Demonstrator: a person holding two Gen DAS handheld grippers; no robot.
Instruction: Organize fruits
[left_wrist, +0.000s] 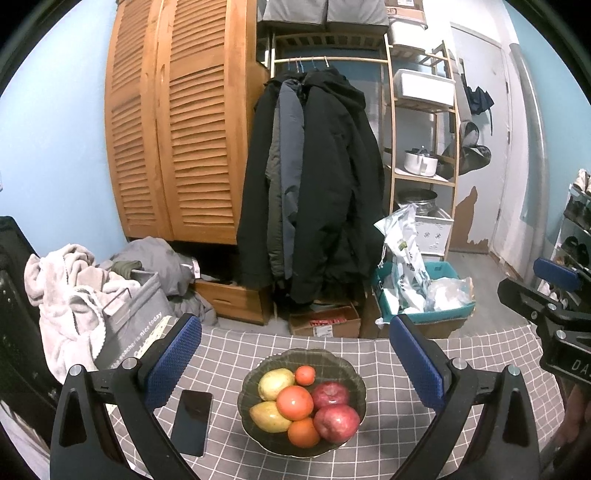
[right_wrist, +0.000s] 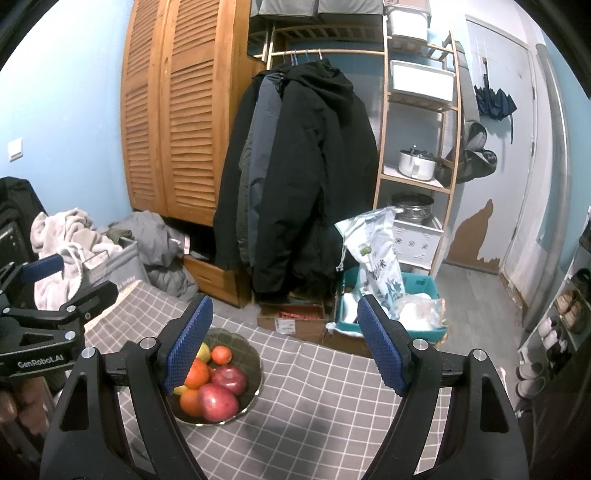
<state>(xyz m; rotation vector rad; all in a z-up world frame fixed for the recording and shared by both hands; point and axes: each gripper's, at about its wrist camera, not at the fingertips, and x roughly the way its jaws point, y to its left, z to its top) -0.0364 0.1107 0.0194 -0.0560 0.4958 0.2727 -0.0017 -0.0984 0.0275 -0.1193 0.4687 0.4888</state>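
All seven fruits sit in the dark glass bowl (left_wrist: 352, 373) on the grey checked counter (left_wrist: 461, 424): two yellow mangoes (left_wrist: 275, 384) at 9–10 o'clock in the bowl, two red apples (left_wrist: 336, 422) at 3–4 o'clock, two oranges (left_wrist: 294, 402) at centre and 6 o'clock, and a small tangerine (left_wrist: 305, 375) at 12 o'clock. Nothing loose on the cloth besides a black phone (left_wrist: 192, 422) just beside the bowl at 9 o'clock. Left hand-held gripper (left_wrist: 295, 360) is released, jaws wide, framing the bowl from above, nothing between the pads. Right hand-held gripper (right_wrist: 284, 341) is also released and empty, with the bowl at its 8 o'clock. My read: either gathering is complete, or sorting by kind has not started; no second container in view.
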